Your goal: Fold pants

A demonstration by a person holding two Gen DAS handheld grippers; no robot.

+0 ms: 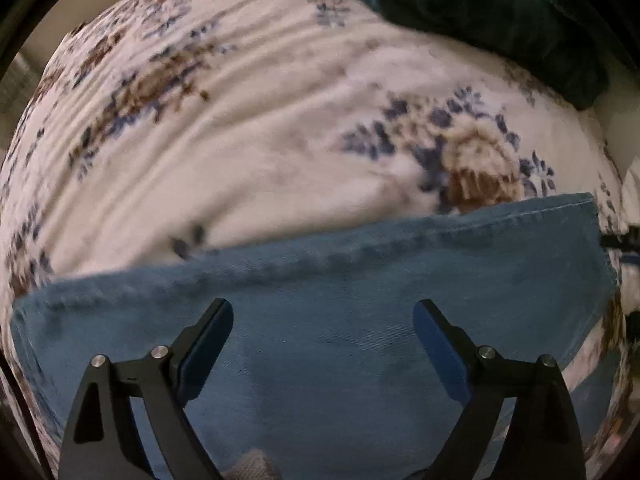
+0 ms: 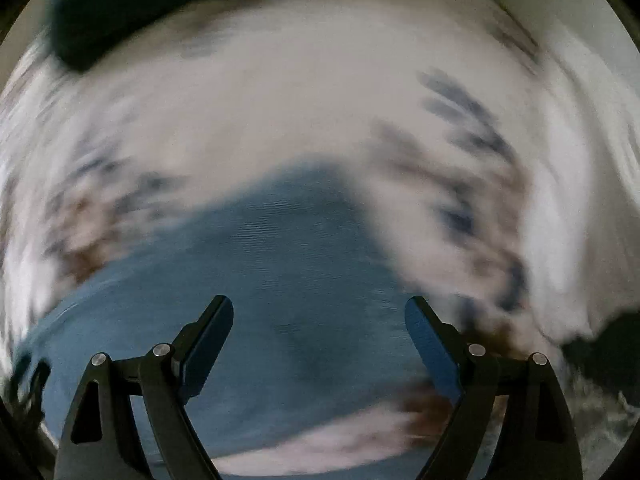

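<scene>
Both jaws stand wide apart, your left gripper (image 1: 323,312) and right gripper (image 2: 319,308) empty above the blue denim pants (image 1: 340,320), flat on the floral bedspread (image 1: 240,128).

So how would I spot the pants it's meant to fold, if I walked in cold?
Look for the bed covered by a white bedspread printed with blue and brown flowers. The pants lie flat on it, right under the open left gripper. They are the only plain blue denim; the dark green cushion sits apart.

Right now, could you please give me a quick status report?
Both tools, left and right, open, empty. Jeans flat on floral bedspread. Dark pillow lies beyond, clear of jeans.
</scene>
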